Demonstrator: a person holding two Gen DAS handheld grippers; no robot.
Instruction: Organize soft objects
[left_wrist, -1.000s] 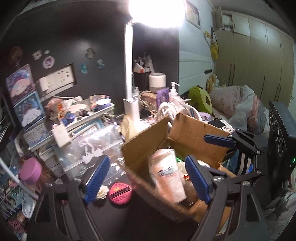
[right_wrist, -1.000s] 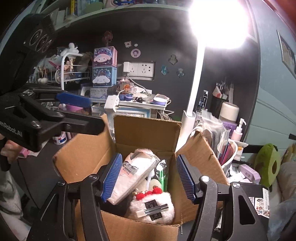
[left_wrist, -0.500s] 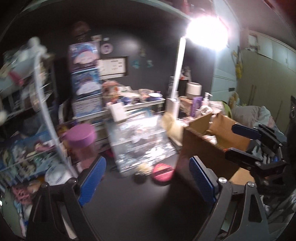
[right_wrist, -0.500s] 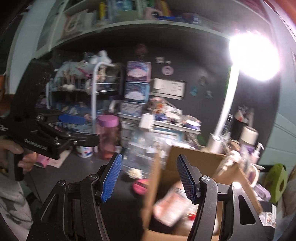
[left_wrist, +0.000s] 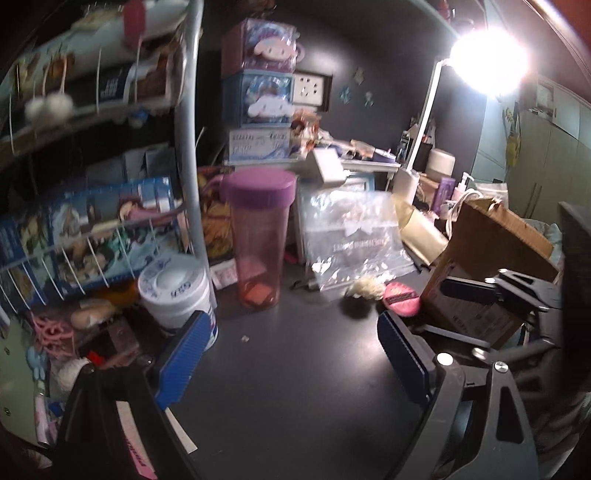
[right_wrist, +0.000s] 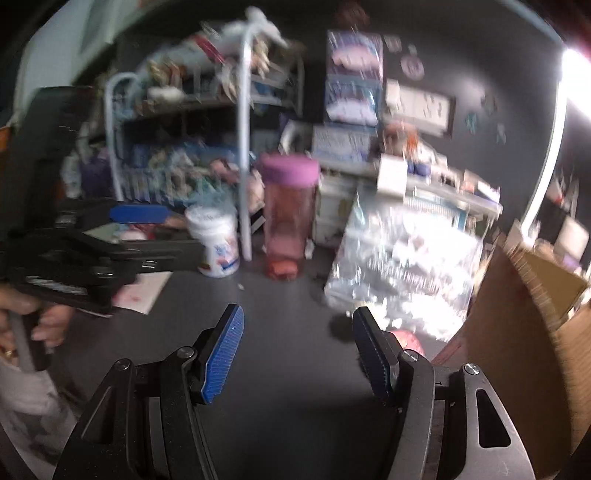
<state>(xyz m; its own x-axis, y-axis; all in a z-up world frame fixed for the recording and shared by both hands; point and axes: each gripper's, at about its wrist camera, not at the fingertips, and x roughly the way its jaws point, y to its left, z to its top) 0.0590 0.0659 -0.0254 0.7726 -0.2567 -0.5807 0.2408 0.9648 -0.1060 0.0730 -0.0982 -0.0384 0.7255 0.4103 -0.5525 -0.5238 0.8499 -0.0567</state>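
Now both claws hang over bare dark desk, each with nothing between its blue pads. The left claw stands wide apart; the right claw is about half spread.

Ahead and right of the left claw lies a cream fluffy tuft, its long axis running across the view, touching the pink round puff just to its right. Which way the tuft points cannot be told; it is too small and fuzzy. In the right wrist view the puff peeks out just beyond the right pad, half hidden by it, and the tuft is lost in blur. The box sits at the far right of both claws, cut off by the frame edge and, in the left view, partly behind the right claw. Its contents cannot be seen.

Straight ahead stands a pink cup with a purple lid, a white tub to its left, and a clear bag to its right. The right wrist view is heavily smeared; the hand on the left tool's grip is barely legible.

A second ago both claws were over the open box, its soft things visible between the pads; both have since swung leftward to the desk, and the left claw has widened.
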